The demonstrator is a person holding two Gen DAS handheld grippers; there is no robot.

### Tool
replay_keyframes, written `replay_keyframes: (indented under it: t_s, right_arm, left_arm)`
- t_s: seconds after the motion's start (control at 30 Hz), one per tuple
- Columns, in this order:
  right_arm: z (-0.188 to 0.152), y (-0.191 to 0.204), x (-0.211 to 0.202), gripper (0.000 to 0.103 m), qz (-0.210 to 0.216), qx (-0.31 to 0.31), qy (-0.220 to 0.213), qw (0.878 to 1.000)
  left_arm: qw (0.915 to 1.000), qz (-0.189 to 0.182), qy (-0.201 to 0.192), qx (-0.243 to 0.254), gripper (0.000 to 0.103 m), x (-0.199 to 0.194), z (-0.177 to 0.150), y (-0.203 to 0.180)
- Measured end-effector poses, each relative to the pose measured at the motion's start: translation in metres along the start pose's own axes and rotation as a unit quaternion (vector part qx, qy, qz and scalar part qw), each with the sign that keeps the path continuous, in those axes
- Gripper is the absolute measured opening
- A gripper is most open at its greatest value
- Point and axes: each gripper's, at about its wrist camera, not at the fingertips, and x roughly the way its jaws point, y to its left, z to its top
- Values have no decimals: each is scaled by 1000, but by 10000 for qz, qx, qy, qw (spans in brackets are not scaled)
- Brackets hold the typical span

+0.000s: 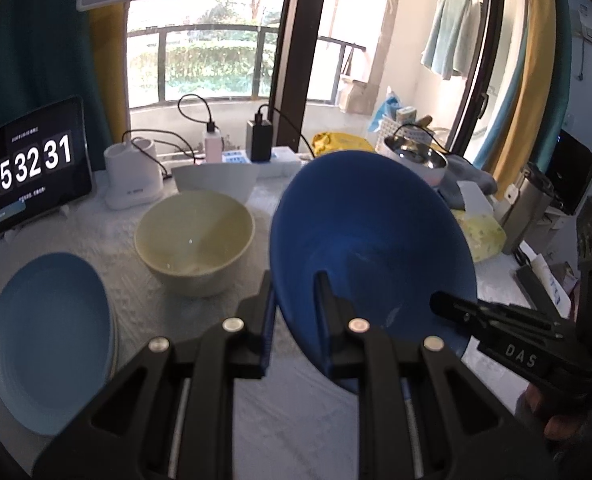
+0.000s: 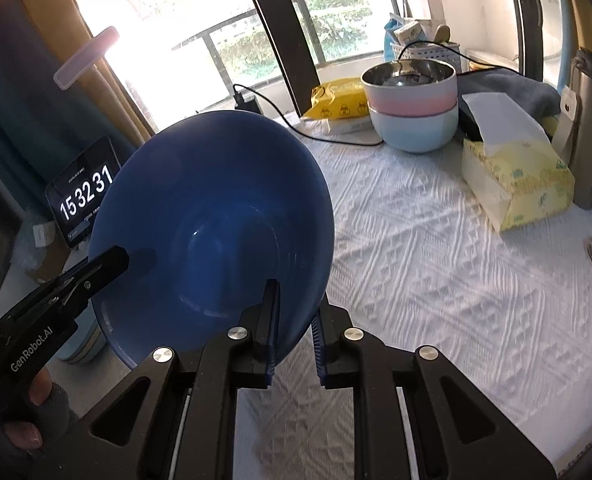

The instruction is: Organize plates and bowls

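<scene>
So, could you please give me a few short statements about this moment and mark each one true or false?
1. Both grippers grip the rim of the dark blue bowl: the left gripper and the right gripper. True.
2. The cream bowl lies upside down. False: it stands upright, open side up.
3. The light blue plates sit to the left of the cream bowl in the left wrist view. True.
4. The pink bowl is under the pale blue bowl. False: the pink one is stacked on top.
5. The tissue box is red. False: it is yellow.
</scene>
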Motion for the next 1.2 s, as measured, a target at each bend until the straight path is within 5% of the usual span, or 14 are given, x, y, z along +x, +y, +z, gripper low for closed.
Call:
replay_keyframes:
  t_s: [0.5, 0.93, 1.2]
  right_arm:
    - [-28, 1, -12, 19, -38, 33, 564, 9984]
    - [-39, 18, -2, 39, 109, 25, 998, 9949]
    - [-35, 23, 1, 40, 201, -9, 969, 9951]
  left_arm:
    - [9993, -112, 367, 35, 19, -22, -39, -3]
    - [9976, -152, 658, -169, 19, -24, -53, 15]
    - [9961, -149, 791, -353, 20, -19, -55, 26]
